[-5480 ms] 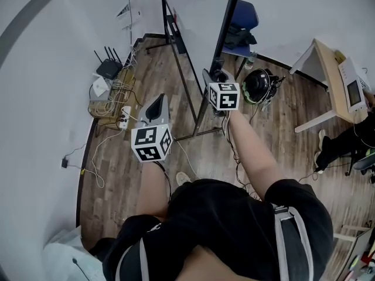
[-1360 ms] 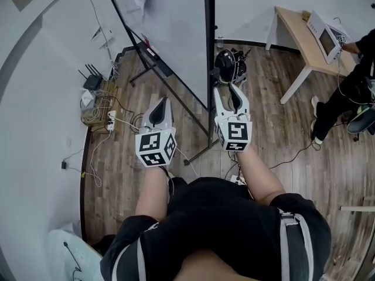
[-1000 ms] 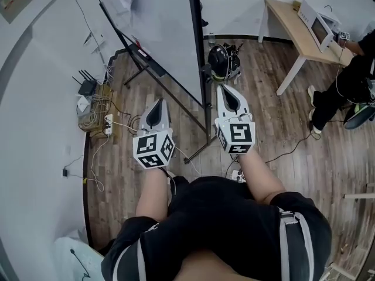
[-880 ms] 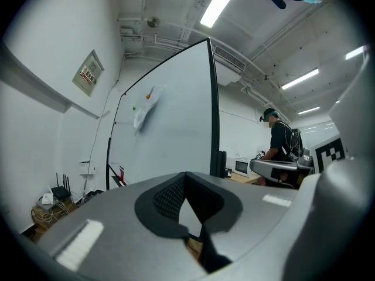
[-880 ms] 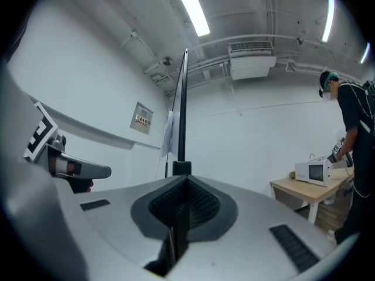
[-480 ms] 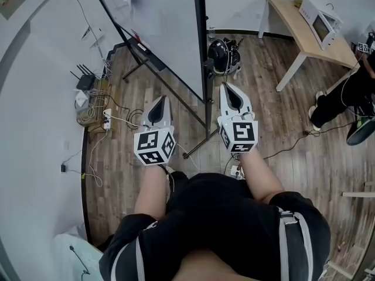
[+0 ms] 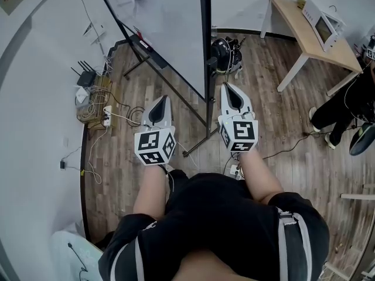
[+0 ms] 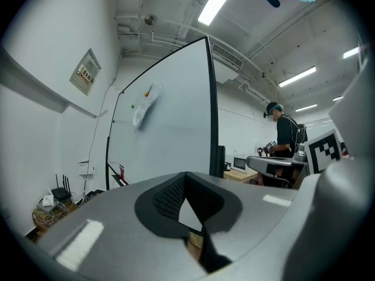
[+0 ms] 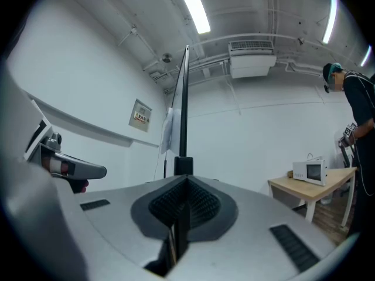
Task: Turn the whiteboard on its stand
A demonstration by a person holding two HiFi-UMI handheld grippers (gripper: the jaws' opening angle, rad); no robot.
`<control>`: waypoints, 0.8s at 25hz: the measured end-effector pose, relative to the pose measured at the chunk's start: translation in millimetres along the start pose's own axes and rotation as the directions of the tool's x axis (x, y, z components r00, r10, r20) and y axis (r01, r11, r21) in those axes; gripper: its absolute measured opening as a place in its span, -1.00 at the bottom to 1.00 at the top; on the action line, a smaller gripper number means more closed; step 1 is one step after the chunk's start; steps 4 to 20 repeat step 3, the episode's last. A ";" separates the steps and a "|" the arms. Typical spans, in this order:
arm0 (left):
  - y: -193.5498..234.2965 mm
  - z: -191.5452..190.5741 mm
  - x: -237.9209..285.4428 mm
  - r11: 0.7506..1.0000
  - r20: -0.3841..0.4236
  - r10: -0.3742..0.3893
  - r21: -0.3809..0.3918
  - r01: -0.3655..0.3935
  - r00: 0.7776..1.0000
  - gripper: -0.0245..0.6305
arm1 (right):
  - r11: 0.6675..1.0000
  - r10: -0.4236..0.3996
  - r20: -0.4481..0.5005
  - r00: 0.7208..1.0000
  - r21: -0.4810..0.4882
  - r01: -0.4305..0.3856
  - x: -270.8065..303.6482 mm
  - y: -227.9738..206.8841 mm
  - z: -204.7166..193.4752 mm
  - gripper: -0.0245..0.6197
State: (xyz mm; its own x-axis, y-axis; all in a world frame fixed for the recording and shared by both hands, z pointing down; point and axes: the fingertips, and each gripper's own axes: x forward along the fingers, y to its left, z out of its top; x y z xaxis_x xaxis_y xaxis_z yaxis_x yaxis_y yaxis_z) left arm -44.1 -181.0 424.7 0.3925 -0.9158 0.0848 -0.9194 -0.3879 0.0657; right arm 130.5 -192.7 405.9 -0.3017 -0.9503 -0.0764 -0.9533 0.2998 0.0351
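The whiteboard [image 7: 170,28] stands on its black stand [image 7: 209,119] ahead of me, its black-framed edge turned almost straight towards me. In the left gripper view the whiteboard's face [image 8: 170,133] fills the middle. In the right gripper view its black edge [image 9: 183,98] rises thin, dead ahead. My left gripper [image 7: 162,98] is shut and holds nothing, short of the board's face. To the right of the frame, my right gripper [image 7: 226,85] is also shut and empty, apart from it. Both point level.
A router and a tangle of cables [image 7: 88,95] lie by the left wall. A black helmet-like object [image 7: 222,50] sits behind the stand. At the right are a wooden table [image 7: 304,28] with a white appliance [image 7: 325,22], and a person [image 7: 351,104]. A power strip [image 7: 237,171] lies near my feet.
Some five seconds ago my right gripper was up at the board's black edge; it now hangs back from it, level with the left. Over the last second neither gripper moved.
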 end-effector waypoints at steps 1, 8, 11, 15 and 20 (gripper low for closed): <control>-0.6 0.3 0.1 1.000 0.001 -0.002 0.003 0.002 1.000 -0.90 | 1.000 -0.001 -0.001 1.000 0.001 0.001 0.2 -0.4 -0.3 -0.91; -1.7 0.8 0.2 1.000 0.004 -0.005 0.008 0.005 1.000 -0.90 | 1.000 -0.003 -0.005 1.000 0.004 0.003 0.5 -1.0 -1.0 -0.91; -1.7 0.8 0.2 1.000 0.004 -0.005 0.008 0.005 1.000 -0.90 | 1.000 -0.003 -0.005 1.000 0.004 0.003 0.5 -1.0 -1.0 -0.91; -1.7 0.8 0.2 1.000 0.004 -0.005 0.008 0.005 1.000 -0.90 | 1.000 -0.003 -0.005 1.000 0.004 0.003 0.5 -1.0 -1.0 -0.91; -1.7 0.8 0.2 1.000 0.004 -0.005 0.008 0.005 1.000 -0.90 | 1.000 -0.003 -0.005 1.000 0.004 0.003 0.5 -1.0 -1.0 -0.91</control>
